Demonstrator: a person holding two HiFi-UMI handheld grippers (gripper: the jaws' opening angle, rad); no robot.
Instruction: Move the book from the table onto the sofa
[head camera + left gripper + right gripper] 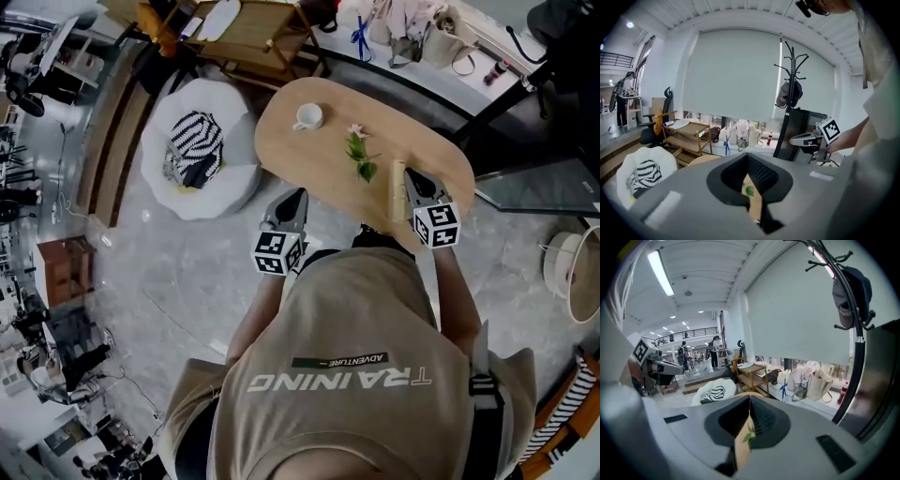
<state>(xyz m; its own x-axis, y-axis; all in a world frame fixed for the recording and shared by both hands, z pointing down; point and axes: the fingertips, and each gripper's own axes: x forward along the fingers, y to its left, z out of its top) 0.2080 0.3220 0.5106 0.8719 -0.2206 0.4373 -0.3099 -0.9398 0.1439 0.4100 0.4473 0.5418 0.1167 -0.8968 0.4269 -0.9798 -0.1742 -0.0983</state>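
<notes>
The book (398,187) stands on edge on the lower right part of the oval wooden table (309,159), a tan slab just beside the right gripper (417,175), on its left in the head view. Any print on its cover is too small to read, and I cannot tell whether it touches the gripper. That gripper's jaws are pressed together at the tips, and its own view shows only a sliver of tan and a green leaf in the slot behind them. The left gripper (294,195) hangs at the table's lower left edge, its jaws likewise pressed together on nothing. A white cup (308,116) and a flower sprig (360,155) lie further up the tabletop. Left of the table sits the round white sofa (234,178) with a black-and-white striped cushion (195,141) on it. The back of the person's shirt (347,412) reads "TRAINING" under a small "ADVENTURE", upside down in the head view.
</notes>
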